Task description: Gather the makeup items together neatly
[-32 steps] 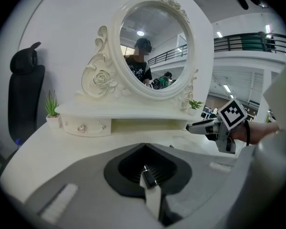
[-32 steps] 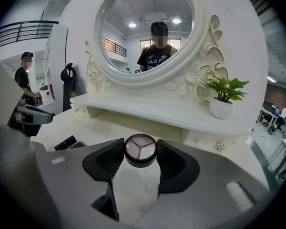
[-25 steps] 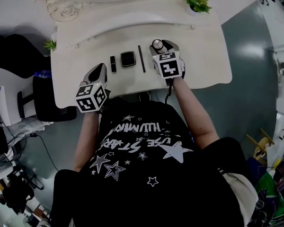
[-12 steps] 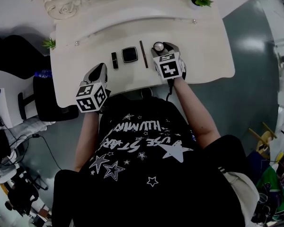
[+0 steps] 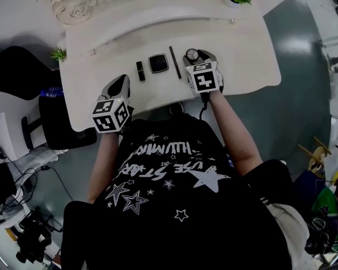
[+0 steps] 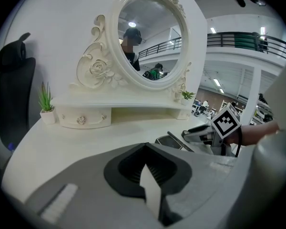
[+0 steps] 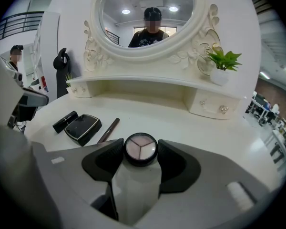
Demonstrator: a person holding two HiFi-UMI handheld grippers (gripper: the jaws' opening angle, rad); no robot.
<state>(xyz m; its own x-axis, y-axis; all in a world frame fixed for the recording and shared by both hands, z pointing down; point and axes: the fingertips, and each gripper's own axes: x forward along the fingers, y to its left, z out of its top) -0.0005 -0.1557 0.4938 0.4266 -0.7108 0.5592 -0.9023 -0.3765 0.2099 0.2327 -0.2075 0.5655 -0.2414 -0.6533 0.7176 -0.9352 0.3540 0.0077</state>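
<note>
Eyeshadow pot (image 7: 140, 146), round, black-rimmed and with three pale shades showing, sat clamped between the jaws of the right gripper (image 7: 140, 152), whose dark pads pressed on its two sides. Whether the pot's base touched the white worktop (image 7: 181, 123) could not be told. Just beyond that gripper's left jaw lay a slim brown pencil (image 7: 108, 130), running away from the gripper. Further left was a square black compact (image 7: 82, 128), and just beside it, further left again, a black lipstick (image 7: 65, 121). The three lay in a row on the worktop, close together.

The left gripper (image 6: 146, 149) was clenched with nothing in it, its jaw tips meeting. It hung over the near edge of the worktop, well apart from the row, with the lipstick the nearest item ahead of it and to its right. Ahead of both grippers stood an ornate oval mirror (image 7: 145, 13) on a shelf with small drawers.
</note>
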